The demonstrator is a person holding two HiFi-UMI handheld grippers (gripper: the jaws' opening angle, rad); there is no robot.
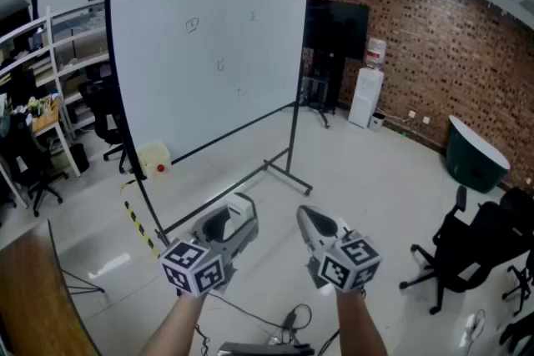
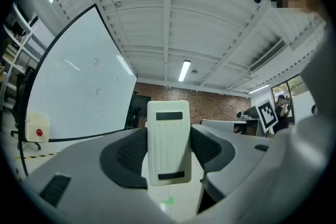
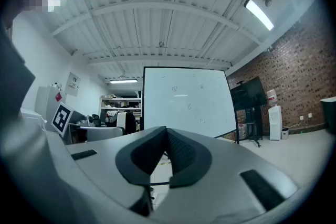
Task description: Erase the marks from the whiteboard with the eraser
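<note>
left gripper view: eraser [image 2: 168, 140] held upright
left gripper [image 1: 230, 217] clamps the eraser for wiping the whiteboard [image 1: 209, 71] ahead; right gripper [image 3: 167, 153] is closed, empty.

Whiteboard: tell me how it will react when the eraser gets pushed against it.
The whiteboard stands free on a thin floor frame, so a firm push would probably rock or shift it. Its broad flat panel looks stiff but may flex slightly. The eraser, clamped in the left gripper, should glide easily on the glossy surface.
</note>
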